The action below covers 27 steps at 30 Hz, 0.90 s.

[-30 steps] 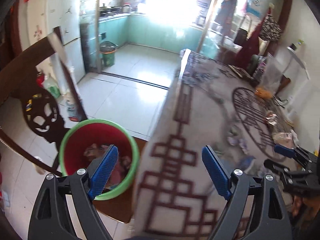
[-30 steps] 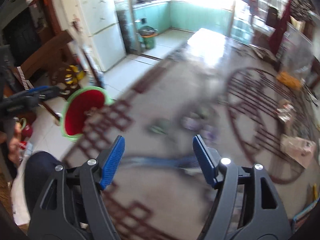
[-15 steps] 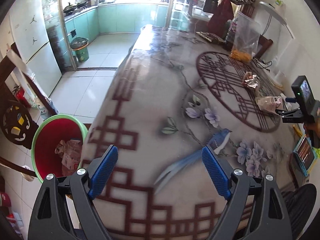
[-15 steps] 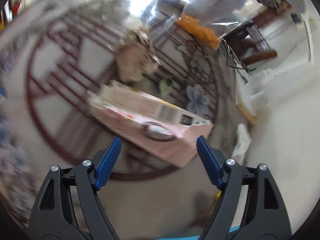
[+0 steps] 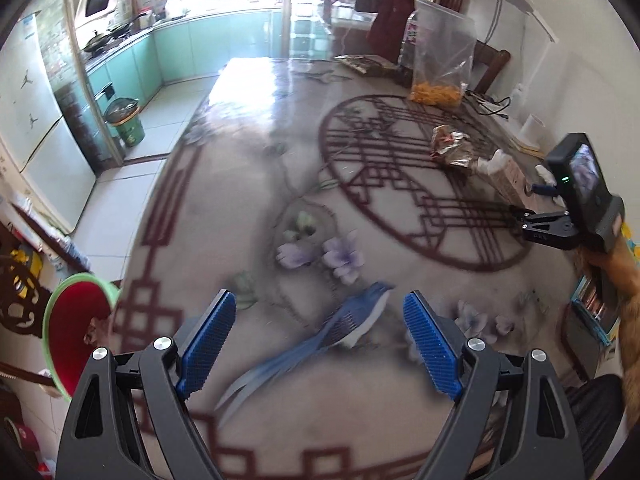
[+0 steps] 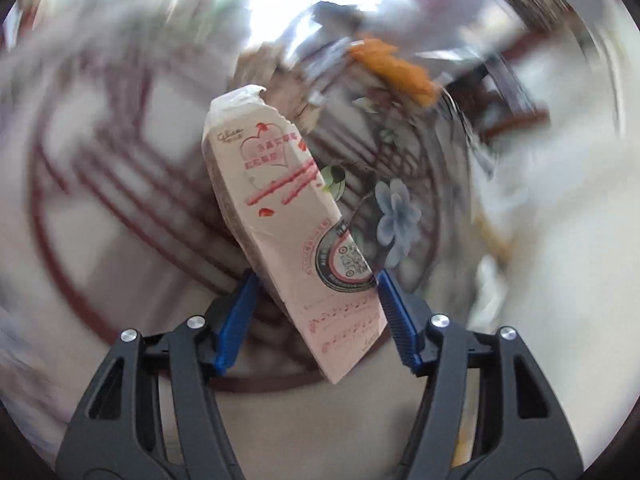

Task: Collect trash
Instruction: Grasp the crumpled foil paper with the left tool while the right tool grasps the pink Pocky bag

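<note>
A pink paper carton (image 6: 296,216) stands tilted between the blue pads of my right gripper (image 6: 316,308), which is shut on its lower part. The carton also shows in the left wrist view (image 5: 508,172), at the table's right side, in front of my right gripper (image 5: 540,196). A crumpled foil wrapper (image 5: 452,146) lies on the table just behind it. My left gripper (image 5: 320,344) is open and empty, low over the near part of the table. A red bin with a green rim (image 5: 76,336) stands on the floor at the left, with trash inside.
The patterned table (image 5: 304,168) holds a clear bag of orange snacks (image 5: 438,60) at the back right and cables by the wall. A green floor bin (image 5: 126,122) stands in the kitchen doorway. A dark wooden chair (image 5: 16,288) is at the left.
My right gripper swung to the table's right side and closed on the pink carton, which now stands up tilted. My left gripper moved from over the red bin to over the table.
</note>
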Motion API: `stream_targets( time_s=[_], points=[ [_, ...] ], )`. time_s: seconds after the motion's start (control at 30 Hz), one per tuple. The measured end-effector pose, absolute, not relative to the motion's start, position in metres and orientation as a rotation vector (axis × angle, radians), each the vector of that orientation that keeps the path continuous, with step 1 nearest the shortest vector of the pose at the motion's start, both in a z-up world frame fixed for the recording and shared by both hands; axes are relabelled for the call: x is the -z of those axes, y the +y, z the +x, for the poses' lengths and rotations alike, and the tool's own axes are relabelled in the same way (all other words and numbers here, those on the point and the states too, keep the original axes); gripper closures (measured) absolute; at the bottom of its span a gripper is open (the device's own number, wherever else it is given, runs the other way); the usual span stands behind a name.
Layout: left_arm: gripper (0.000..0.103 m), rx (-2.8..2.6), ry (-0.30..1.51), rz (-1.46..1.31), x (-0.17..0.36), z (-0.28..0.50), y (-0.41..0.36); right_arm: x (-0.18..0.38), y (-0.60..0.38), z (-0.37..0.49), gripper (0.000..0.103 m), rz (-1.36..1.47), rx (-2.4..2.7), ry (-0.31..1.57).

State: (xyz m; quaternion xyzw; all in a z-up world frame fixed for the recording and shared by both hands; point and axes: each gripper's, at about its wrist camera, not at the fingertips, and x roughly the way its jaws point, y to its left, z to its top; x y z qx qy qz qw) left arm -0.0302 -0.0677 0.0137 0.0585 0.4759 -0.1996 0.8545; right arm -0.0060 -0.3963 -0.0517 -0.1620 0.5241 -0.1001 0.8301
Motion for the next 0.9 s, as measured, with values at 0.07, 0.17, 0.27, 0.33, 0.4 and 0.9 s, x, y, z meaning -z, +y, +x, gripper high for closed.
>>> stream_targets(
  time_s=[0.07,0.17,0.27,0.33,0.4,0.9],
  points=[
    [0.021,0.449,1.004,0.111,-0.013,-0.021,-0.093,0.030,-0.414,-0.027,0.043,-0.017,0.224,1.040],
    [0.021,0.508,1.008,0.097,-0.013,-0.007,-0.138,0.021,-0.430,-0.049,0.043,0.235,0.199,0.993],
    [0.021,0.544,0.969,0.125,-0.014,0.007,-0.186,0.016,-0.434,-0.053,0.043,0.253,0.218,0.966],
    [0.021,0.545,0.944,0.138,-0.010,0.022,-0.220,0.016,-0.430,-0.056,0.044,0.261,0.220,0.951],
    [0.021,0.528,0.939,0.143,-0.002,0.038,-0.249,0.017,-0.429,-0.056,0.045,0.244,0.216,0.948],
    [0.034,0.415,1.001,0.102,0.054,0.119,-0.354,0.014,-0.478,-0.065,0.074,0.381,0.308,0.889]
  ],
)
